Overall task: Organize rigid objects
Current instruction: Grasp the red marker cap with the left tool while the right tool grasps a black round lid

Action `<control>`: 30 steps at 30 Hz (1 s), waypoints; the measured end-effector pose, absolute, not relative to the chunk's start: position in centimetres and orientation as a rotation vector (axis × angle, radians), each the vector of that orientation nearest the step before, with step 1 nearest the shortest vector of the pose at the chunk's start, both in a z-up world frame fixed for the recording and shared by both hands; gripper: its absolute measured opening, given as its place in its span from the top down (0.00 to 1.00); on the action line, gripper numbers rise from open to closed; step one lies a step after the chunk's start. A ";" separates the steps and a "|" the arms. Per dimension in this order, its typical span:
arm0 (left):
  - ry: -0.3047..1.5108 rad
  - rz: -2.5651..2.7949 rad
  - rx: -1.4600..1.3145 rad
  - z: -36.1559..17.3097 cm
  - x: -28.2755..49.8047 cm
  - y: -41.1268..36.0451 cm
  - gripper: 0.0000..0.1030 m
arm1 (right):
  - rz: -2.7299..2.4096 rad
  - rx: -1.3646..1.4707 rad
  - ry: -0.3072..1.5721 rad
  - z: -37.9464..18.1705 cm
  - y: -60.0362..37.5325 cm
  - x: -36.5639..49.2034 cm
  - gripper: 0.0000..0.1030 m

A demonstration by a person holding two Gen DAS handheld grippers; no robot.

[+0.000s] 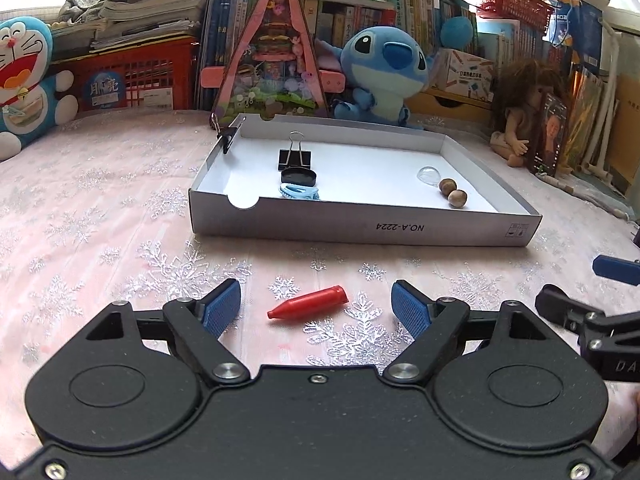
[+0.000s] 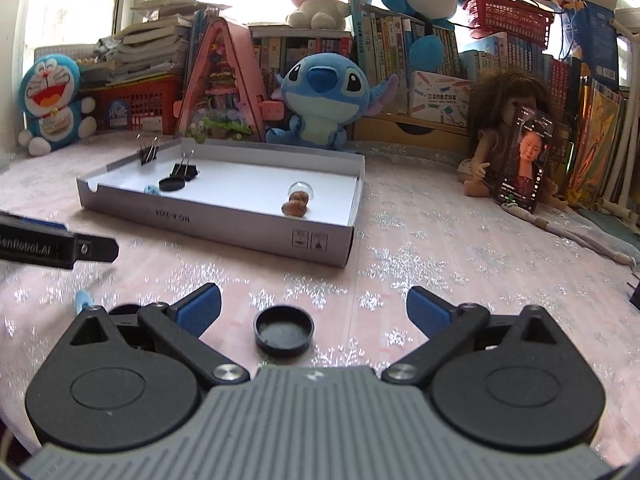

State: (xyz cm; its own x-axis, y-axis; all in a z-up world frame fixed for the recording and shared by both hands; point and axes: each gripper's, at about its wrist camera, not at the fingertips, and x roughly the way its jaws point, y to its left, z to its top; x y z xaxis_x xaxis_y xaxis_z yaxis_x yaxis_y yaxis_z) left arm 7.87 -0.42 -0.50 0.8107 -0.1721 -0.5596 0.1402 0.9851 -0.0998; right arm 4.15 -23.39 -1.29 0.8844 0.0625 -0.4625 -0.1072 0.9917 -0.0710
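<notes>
- Between your left gripper's blue pads lies the red crayon-like piece, flat on the snowflake tablecloth and touching neither pad; the jaws stand apart and empty.
- It looks stiff, light and smooth, probably plastic or wax, so it may skate or roll when pinched. I'd take it across the thick barrel, not at the narrowing tip.
- Its long axis runs from about eight o'clock to two o'clock in the left view: pointed tip toward eight, blunt open end toward two. That sits nearly in line with the gap, so roll your wrist to close across the barrel.
- Your right gripper is also apart and empty, with the black cap open side up on the cloth between its pads. It looks rigid, light and shallow; grip it across the rim.
- At twelve o'clock from the red piece stands the white box lid, near but apart, already holding a binder clip, another black cap, a blue clip, a clear dome and two brown nuts.
</notes>
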 end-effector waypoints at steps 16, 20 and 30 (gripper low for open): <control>0.576 -0.114 -0.002 -1.0 7.7 -1.4 0.32 | 0.103 -0.088 0.520 -2.0 -23.4 4.5 0.17; 0.567 -0.105 0.008 -1.1 7.5 -1.6 0.41 | 0.121 -0.080 0.519 -2.0 -23.4 4.4 0.22; 0.549 -0.139 0.030 -0.7 6.7 -1.6 0.61 | 0.195 -0.075 0.506 -1.9 -23.0 3.6 0.64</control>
State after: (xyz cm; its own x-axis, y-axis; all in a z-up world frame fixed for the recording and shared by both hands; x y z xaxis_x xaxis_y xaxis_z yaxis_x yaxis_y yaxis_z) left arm 6.65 -1.59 -0.74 0.8439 -0.1232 -0.5222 0.1392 0.9902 -0.0086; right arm 3.64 -22.96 -1.86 0.8566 0.1671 -0.4883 -0.2039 0.9787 -0.0228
